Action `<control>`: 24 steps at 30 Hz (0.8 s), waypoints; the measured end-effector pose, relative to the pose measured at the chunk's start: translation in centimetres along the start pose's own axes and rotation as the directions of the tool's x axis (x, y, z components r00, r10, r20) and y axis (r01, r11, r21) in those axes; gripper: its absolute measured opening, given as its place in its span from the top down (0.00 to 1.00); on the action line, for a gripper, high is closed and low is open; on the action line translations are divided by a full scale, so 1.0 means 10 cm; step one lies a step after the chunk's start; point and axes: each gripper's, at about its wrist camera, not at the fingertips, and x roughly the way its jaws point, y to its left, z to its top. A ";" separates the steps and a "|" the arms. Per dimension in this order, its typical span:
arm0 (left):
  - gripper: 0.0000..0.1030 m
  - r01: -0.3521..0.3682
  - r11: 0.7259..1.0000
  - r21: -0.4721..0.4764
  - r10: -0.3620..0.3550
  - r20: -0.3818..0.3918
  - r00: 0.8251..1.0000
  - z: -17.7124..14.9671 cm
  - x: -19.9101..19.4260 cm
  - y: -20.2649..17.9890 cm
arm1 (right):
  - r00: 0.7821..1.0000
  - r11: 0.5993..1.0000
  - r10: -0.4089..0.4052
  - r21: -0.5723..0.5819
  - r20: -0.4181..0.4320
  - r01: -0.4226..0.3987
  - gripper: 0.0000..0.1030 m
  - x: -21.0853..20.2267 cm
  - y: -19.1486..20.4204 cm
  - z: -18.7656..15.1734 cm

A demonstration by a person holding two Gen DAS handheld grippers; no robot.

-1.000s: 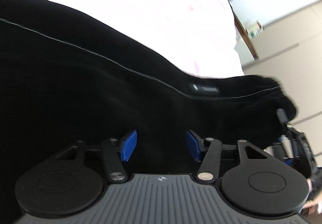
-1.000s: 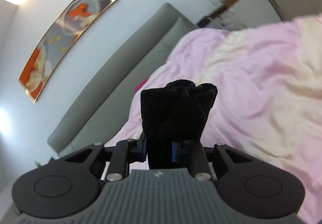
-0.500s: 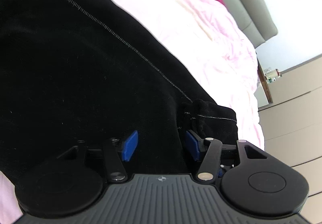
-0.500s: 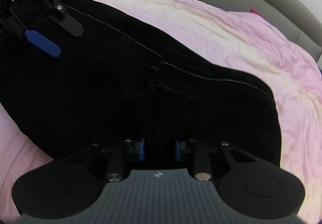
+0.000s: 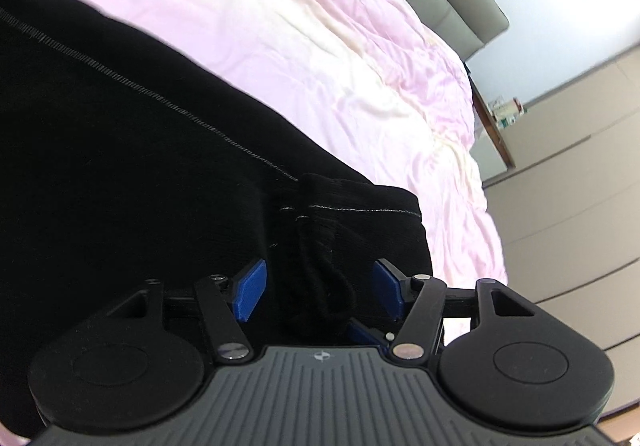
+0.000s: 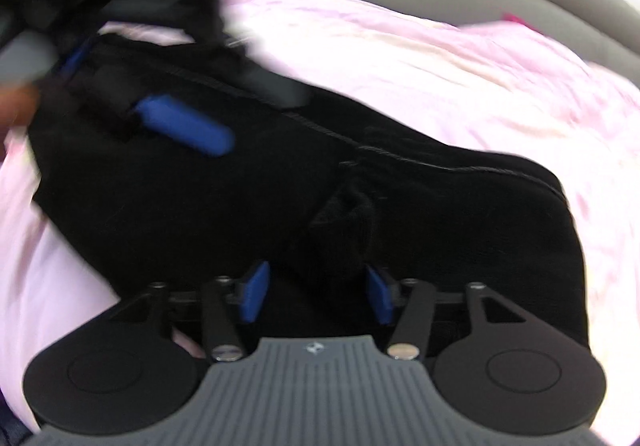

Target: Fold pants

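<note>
Pink-and-cream quilted bed (image 5: 360,77) had wide bare room beyond the far seam. Black knit pants (image 5: 140,185) lay on it, one end doubled over the rest; first fold looked done, further folding and smoothing left. Right gripper (image 6: 316,292) was opening, bunched cloth between unpressed pads. Left gripper (image 5: 318,292) was opening, gripping nothing.

Brought down from mid-air onto the pink quilted bedspread (image 6: 400,57): the bunched end of the black knit pants (image 6: 240,205), now laid over the spread-out cloth. Opening, with the blue pads clear of the bunch between them: the right gripper (image 6: 316,294). Also opening, drawn back toward the folded cuff: the left gripper (image 5: 316,290).
</note>
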 end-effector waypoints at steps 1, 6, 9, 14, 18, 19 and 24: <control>0.32 -0.003 1.000 0.024 0.003 -0.002 1.000 0.01 0.03 -0.05 | 1.000 0.999 -0.004 -0.045 -0.002 0.004 0.37 0.00 0.07 -0.01; 0.32 0.056 0.989 0.135 -0.053 -0.031 0.998 0.06 0.27 -0.41 | 1.000 0.998 0.005 -0.068 0.027 -0.003 0.40 -0.15 0.12 -0.03; 0.29 0.142 0.975 0.171 -0.128 -0.090 0.988 0.04 0.46 -0.54 | 0.990 0.994 0.062 0.079 0.127 -0.072 0.42 -0.42 -0.10 -0.03; 0.36 -0.014 0.964 0.264 0.057 -0.156 0.986 -0.11 0.85 -0.46 | 0.982 0.926 -0.095 0.377 0.163 0.027 0.42 -0.70 -0.59 -0.19; 0.77 0.026 0.993 0.117 -0.012 -0.116 0.993 -0.18 0.80 0.03 | 0.957 0.813 -0.271 0.557 0.104 0.170 0.43 -0.72 -0.92 -0.34; 0.90 0.045 0.998 0.031 -0.042 -0.115 0.992 -0.17 0.72 0.17 | 0.954 0.795 -0.280 0.583 0.108 0.167 0.43 -0.67 -1.00 -0.32; 0.94 0.079 0.996 -0.037 -0.082 -0.107 0.991 -0.20 0.62 0.36 | 0.932 0.823 -0.348 0.508 0.097 0.254 0.43 -0.36 -1.04 -0.01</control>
